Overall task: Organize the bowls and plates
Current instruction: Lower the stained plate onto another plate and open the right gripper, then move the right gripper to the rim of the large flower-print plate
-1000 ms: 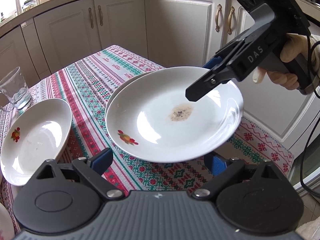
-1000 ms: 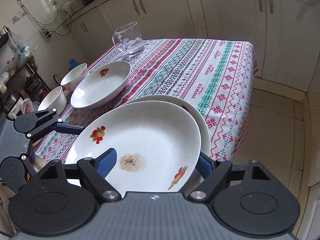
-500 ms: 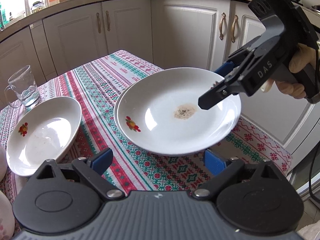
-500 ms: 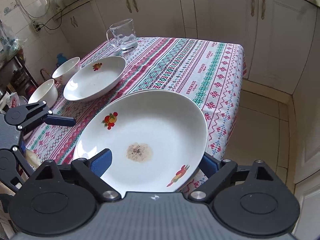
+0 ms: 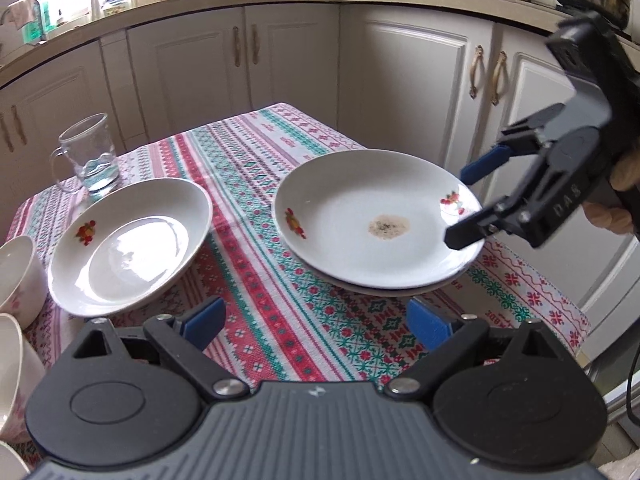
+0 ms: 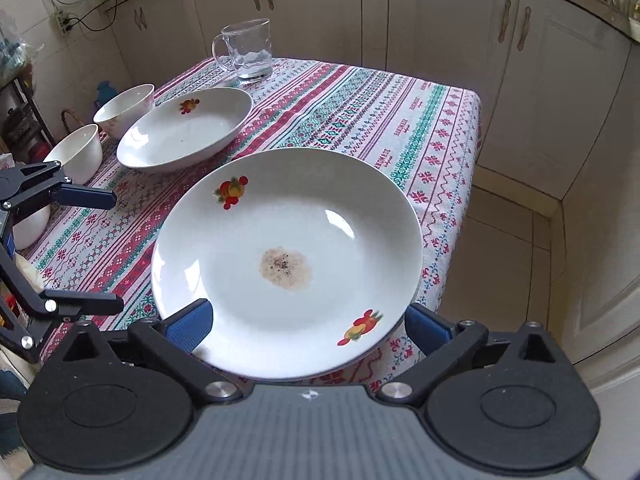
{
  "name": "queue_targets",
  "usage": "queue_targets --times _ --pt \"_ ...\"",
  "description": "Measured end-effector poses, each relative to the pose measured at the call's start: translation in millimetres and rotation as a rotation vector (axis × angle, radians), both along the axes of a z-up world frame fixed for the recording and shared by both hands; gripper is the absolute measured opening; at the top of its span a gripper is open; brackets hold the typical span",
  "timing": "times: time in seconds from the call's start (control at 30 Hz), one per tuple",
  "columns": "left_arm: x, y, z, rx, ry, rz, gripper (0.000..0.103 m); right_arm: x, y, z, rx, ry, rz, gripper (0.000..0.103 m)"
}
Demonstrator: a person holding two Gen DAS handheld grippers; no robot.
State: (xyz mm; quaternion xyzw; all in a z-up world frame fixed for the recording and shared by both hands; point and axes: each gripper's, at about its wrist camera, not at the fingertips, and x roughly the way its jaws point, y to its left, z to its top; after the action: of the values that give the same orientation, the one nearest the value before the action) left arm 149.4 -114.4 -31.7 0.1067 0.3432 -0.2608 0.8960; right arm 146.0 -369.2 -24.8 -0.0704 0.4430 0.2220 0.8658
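A white plate with a brown stain lies on top of a second white plate near the table's right edge. My right gripper is open, its fingers spread on either side of the stained plate's rim and not gripping it. A third fruit-print plate lies on the tablecloth to the left. My left gripper is open and empty above the cloth between the plates. Two white bowls stand beyond the third plate.
A glass mug with a little water stands at the far corner of the table. The striped tablecloth hangs over the table edge to the right of the stacked plates. White cabinets surround the table.
My right gripper lowered the stained plate onto the second plate and opened off it. My left gripper drew back and up; more of the table shows.
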Motion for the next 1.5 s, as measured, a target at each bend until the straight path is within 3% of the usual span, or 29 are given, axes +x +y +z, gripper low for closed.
queue_targets --times 0.3,0.47,0.77,1.0,1.23,1.5 --pt "-11 26 7 -0.023 -0.025 0.195 0.097 -50 42 6 -0.049 -0.147 0.009 0.103" --pt "-14 40 5 -0.007 -0.052 0.303 0.098 -77 68 5 -0.011 -0.227 -0.006 0.103" --pt "16 51 -21 0.029 0.003 0.447 0.098 -93 97 6 0.010 -0.285 -0.014 0.103" --pt "42 49 -44 0.033 0.050 0.474 0.098 -87 100 5 -0.018 -0.286 0.008 0.103" --pt "62 51 -49 -0.011 0.067 0.481 0.103 -76 92 3 -0.043 -0.269 0.022 0.103" --pt "72 52 -52 -0.022 0.041 0.498 0.103 -51 89 21 -0.109 -0.276 0.142 0.103"
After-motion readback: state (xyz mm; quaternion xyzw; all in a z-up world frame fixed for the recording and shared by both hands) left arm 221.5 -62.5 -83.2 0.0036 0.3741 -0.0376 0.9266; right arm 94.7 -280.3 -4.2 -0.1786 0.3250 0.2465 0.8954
